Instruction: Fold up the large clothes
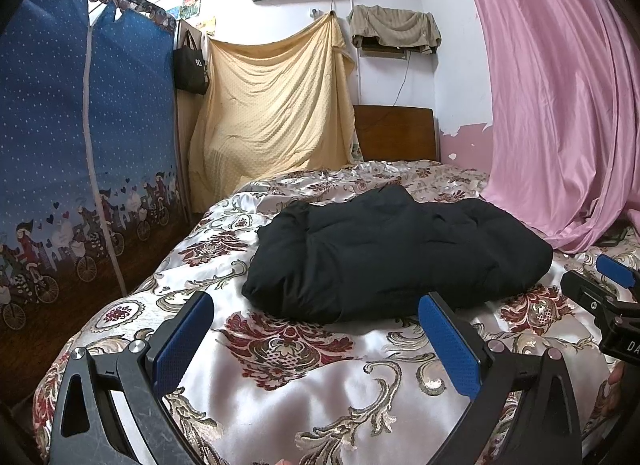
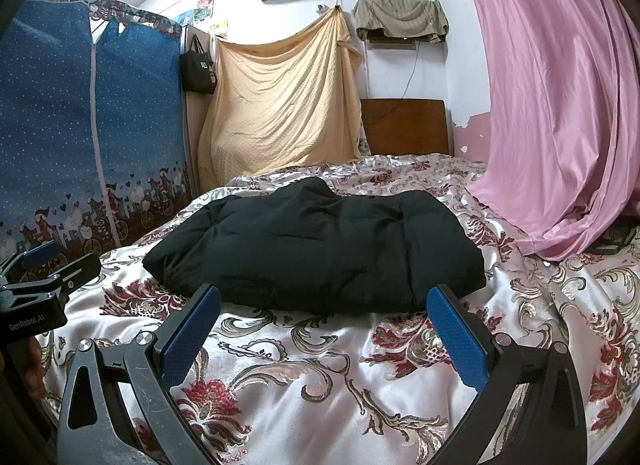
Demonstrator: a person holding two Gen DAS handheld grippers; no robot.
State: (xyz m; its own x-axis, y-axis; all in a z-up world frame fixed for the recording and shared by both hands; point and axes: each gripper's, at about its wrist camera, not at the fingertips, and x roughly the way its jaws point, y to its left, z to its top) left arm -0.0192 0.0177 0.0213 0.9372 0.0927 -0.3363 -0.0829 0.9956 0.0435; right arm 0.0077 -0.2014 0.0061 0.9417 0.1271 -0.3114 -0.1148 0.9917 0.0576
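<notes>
Folded black jacket point(image 1: 396, 257) just beyond both wide-spread tongs, untouched

The black garment point(image 2: 316, 249) is matt, puffy quilted cloth with stitched seams. Under it, the bedspread point(image 2: 304, 381) is glossy satin, smooth and bright, with raised woven floral brocade. At the right of the frame the pink curtain point(image 2: 560, 105) has a soft sheen. The headboard point(image 2: 404, 127) is polished brown wood. The left gripper point(image 1: 316, 329) has fingers point(image 1: 184, 339) faced with blue dimpled pads, on scuffed matt black arms with shiny metal screws.
</notes>
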